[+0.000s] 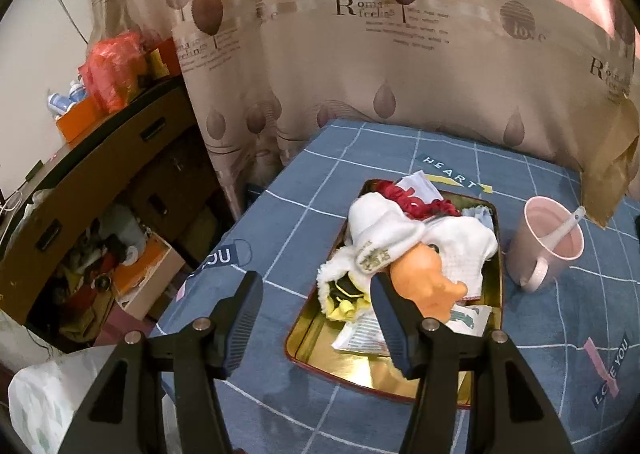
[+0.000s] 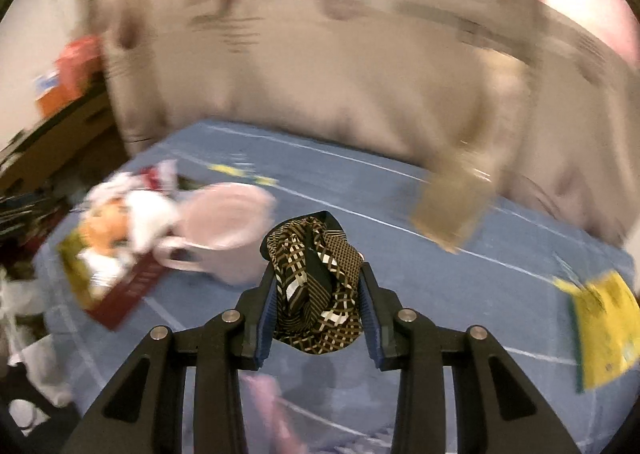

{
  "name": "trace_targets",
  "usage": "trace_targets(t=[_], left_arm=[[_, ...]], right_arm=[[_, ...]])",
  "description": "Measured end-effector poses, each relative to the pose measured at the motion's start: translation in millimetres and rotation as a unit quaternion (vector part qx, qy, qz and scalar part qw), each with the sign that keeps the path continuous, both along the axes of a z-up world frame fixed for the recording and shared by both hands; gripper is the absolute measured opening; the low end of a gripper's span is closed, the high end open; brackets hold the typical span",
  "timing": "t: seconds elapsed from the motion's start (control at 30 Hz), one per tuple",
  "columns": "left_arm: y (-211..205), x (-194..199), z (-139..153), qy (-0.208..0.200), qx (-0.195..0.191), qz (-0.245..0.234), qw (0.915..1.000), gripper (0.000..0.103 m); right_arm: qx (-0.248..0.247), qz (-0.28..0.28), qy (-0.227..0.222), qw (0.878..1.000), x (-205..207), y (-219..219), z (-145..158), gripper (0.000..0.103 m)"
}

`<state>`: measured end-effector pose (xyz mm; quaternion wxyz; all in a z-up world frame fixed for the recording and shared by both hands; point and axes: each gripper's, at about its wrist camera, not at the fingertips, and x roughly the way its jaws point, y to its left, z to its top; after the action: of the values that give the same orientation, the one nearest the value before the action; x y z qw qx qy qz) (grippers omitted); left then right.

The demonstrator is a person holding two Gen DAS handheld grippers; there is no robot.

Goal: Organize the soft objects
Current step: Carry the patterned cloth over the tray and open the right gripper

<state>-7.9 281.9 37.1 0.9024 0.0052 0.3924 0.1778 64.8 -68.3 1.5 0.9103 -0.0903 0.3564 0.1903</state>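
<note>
A gold-lined tin tray [image 1: 320, 346] lies on the blue checked bedsheet [image 1: 280, 214]. It holds white socks [image 1: 384, 230], a red knit piece [image 1: 416, 202], an orange soft toy [image 1: 424, 278], a yellow-black cloth [image 1: 344, 298] and paper packets. My left gripper [image 1: 316, 290] is open and empty, hovering over the tray's near left end. My right gripper [image 2: 318, 278] is shut on a black and gold patterned cloth [image 2: 316, 286], held above the sheet. The right wrist view is motion-blurred; the tray [image 2: 120, 294] shows at its left.
A pink mug [image 1: 548, 242] with a white spoon stands right of the tray, also in the right wrist view [image 2: 228, 222]. A yellow-green packet [image 2: 600, 326] lies at right. Curtains hang behind the bed. A brown cabinet [image 1: 100, 174] and floor clutter sit at left.
</note>
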Motion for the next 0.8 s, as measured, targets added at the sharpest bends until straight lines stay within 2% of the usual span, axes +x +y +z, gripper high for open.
trace_targets(t=[0.13, 0.37, 0.53, 0.7, 0.8], left_arm=[[8, -3, 3, -0.007, -0.004, 0.006, 0.9999, 0.057], [24, -8, 9, -0.013, -0.016, 0.021, 0.9995, 0.057], [34, -10, 12, -0.017, -0.023, 0.035, 0.999, 0.057], [38, -15, 18, -0.027, -0.026, 0.04, 0.9985, 0.057], [38, -15, 20, -0.031, -0.027, 0.039, 0.9984, 0.057]], right_arm=[[0.007, 0.064, 0.011, 0.998, 0, 63, 0, 0.034], [-0.004, 0.124, 0.027, 0.992, 5, 154, -17, 0.034], [-0.027, 0.129, 0.034, 0.991, 12, 192, -38, 0.034], [-0.047, 0.123, 0.034, 0.991, 20, 209, -56, 0.034], [-0.04, 0.125, 0.049, 0.99, 23, 215, -64, 0.034]])
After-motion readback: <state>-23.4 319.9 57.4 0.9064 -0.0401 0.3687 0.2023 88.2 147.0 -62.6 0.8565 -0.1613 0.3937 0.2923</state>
